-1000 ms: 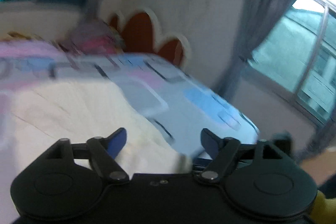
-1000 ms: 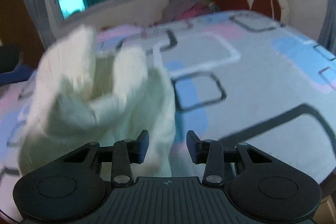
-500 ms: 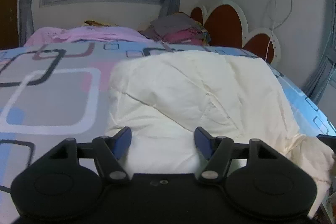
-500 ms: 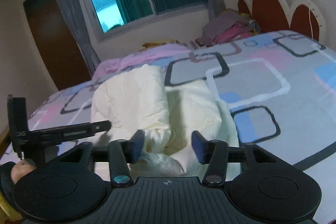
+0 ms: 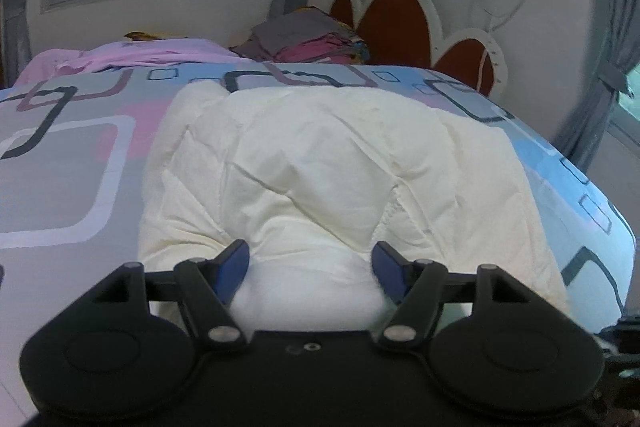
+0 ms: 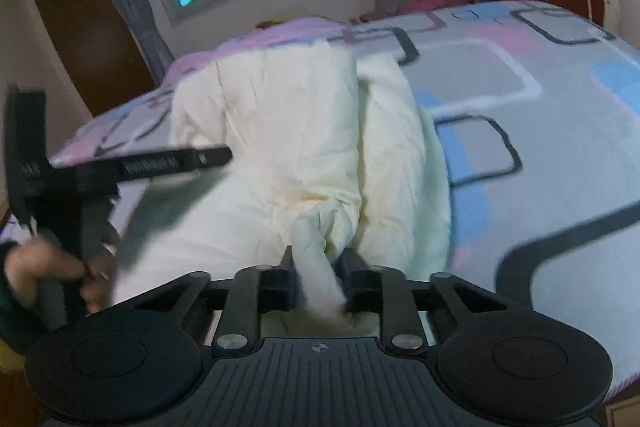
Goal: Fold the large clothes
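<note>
**Only one corner pinched**

Right gripper has just closed on a bunched corner of the cream padded garment lying on the patterned bedsheet. Left gripper stands open over the near hem, unclamped; lifting now could drag the fold crooked.

The garment lies spread on the bed, its near edge between the left gripper's fingers, with piled clothes behind by the headboard.
</note>
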A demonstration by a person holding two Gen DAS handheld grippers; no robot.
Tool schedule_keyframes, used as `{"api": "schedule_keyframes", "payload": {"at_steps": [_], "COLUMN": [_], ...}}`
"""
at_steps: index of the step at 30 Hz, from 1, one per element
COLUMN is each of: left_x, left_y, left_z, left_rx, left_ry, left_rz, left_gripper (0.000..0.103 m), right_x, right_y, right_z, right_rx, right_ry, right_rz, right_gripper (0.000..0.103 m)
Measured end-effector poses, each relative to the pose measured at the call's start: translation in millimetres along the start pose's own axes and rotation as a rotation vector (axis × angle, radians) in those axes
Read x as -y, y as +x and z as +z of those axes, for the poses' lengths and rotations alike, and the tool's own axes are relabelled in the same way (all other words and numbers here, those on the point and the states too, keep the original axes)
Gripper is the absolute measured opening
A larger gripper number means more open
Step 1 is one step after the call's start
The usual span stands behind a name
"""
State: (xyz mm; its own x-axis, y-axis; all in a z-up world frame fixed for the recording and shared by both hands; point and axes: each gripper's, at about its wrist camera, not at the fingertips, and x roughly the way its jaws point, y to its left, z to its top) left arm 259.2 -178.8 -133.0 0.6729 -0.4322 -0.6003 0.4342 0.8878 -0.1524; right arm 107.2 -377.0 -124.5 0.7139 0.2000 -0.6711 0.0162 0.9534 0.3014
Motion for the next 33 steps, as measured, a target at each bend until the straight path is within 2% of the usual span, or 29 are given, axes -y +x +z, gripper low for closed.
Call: {"api": "schedule_keyframes", "payload": {"at_steps": [1, 4, 8, 11, 14, 16, 18, 19, 23, 25, 28, 30, 31, 33], "left_x": [3.9, 11.5, 15.6, 13.1, 6.5, 1.9, -5.6, -12.6, -36.3, -40.4, -39.5, -40.6, -41.0, -40.0], "left_y": [0.5, 9.3, 11.3, 4.1, -8.1, -21.8, -33.9, -37.2, -20.7, -11.2, 2.9, 10.9, 14.1, 18.9], "left_z": [-2.4, -8.9, -5.2, 2.9, 12.1, 19.0, 23.2, 23.1, 12.1, 5.5, 1.7, -1.3, -1.9, -5.6], "left_rx": [0.002, 0.012, -0.011, -0.021, -0.011, 0.029, 0.059, 0.064, -0.017, -0.02, -0.006, -0.013, -0.014, -0.012], "left_ry": [0.009, 0.029, 0.028, 0.016, -0.032, -0.051, -0.071, -0.097, -0.166, -0.188, -0.168, -0.195, -0.201, -0.204], "left_rz": [-0.002, -0.002, 0.024, 0.018, 0.0, 0.003, 0.039, 0.062, 0.095, 0.089, 0.112, 0.108, 0.111, 0.12], "left_gripper": [0.068, 0.069, 0.07, 0.068, 0.068, 0.07, 0.082, 0.082, 0.077, 0.081, 0.09, 0.093, 0.093, 0.094], "right_x": [7.0, 31.4, 32.0, 20.4, 6.2, -4.0, -10.6, -14.7, -15.8, -10.9, 1.7, 9.5, 12.5, 22.8], "right_y": [6.5, 23.5, 11.2, -17.2, -19.7, -7.5, 10.2, 21.8, 69.2, 87.3, 108.2, 117.9, 122.5, 131.3], "right_z": [-7.0, -21.6, -5.4, 15.5, 41.7, 57.7, 69.1, 72.8, 86.0, 86.8, 75.9, 69.1, 65.6, 58.9], "right_rx": [-0.002, -0.011, -0.02, 0.083, 0.163, 0.192, 0.206, 0.206, 0.194, 0.171, 0.156, 0.155, 0.161, 0.156], "right_ry": [0.009, 0.119, 0.124, 0.086, 0.039, 0.01, -0.006, -0.019, -0.061, -0.065, -0.091, -0.102, -0.106, -0.085], "right_rz": [-0.015, 0.02, 0.014, -0.009, -0.011, -0.025, -0.019, -0.032, -0.092, -0.126, -0.171, -0.2, -0.229, -0.226], "right_gripper": [0.016, 0.014, 0.015, 0.016, 0.016, 0.016, 0.016, 0.016, 0.016, 0.016, 0.017, 0.026, 0.042, 0.05]}}
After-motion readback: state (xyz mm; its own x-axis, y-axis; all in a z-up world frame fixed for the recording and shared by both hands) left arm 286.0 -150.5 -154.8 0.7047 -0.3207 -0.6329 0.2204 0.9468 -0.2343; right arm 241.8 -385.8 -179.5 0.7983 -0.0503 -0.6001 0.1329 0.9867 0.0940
